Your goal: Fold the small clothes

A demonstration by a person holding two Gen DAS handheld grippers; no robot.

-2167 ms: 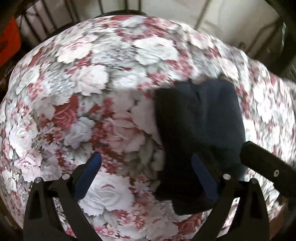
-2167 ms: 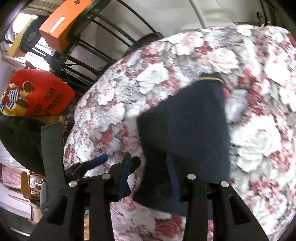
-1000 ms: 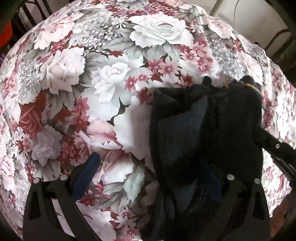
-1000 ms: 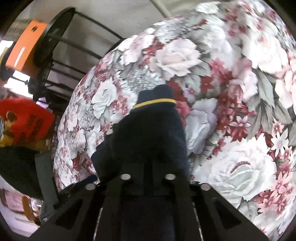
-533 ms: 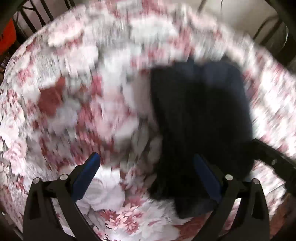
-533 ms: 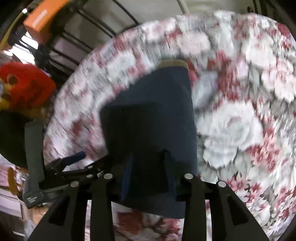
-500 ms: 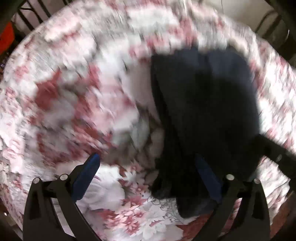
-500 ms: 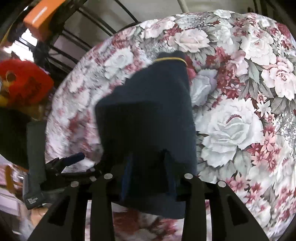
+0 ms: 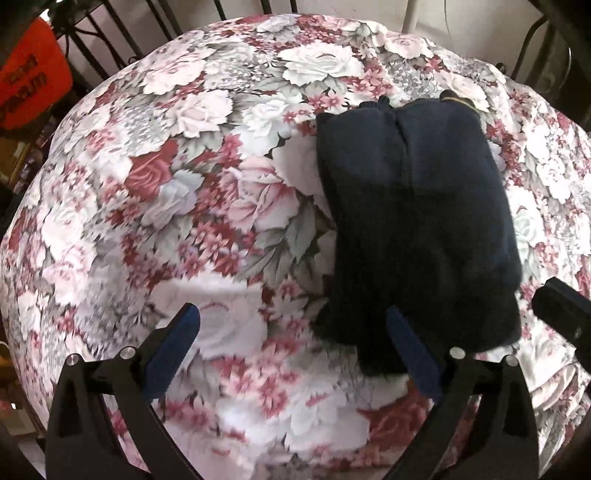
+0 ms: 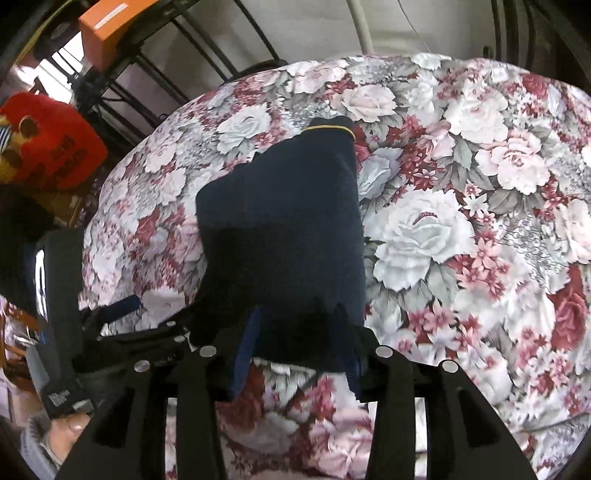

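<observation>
One folded dark navy garment (image 9: 413, 221) is lying ahead of two grippers, the left gripper (image 9: 291, 343) and the right gripper (image 10: 299, 347), on one floral tablecloth (image 9: 184, 166); one orange box (image 10: 107, 22) is showing beyond.

Folded garment (image 9: 413, 221) on the tablecloth (image 9: 184, 184); left gripper (image 9: 295, 339) beside its near edge

Setting: a lived-in room of a home, to my eye. Round table under a floral tablecloth (image 9: 229, 206) of pink and red roses. Black metal rack (image 10: 155, 70) against a plain pale wall, an orange box (image 10: 107, 26) on it. Red printed bag (image 10: 55, 147) beside my table, household clutter around it.
</observation>
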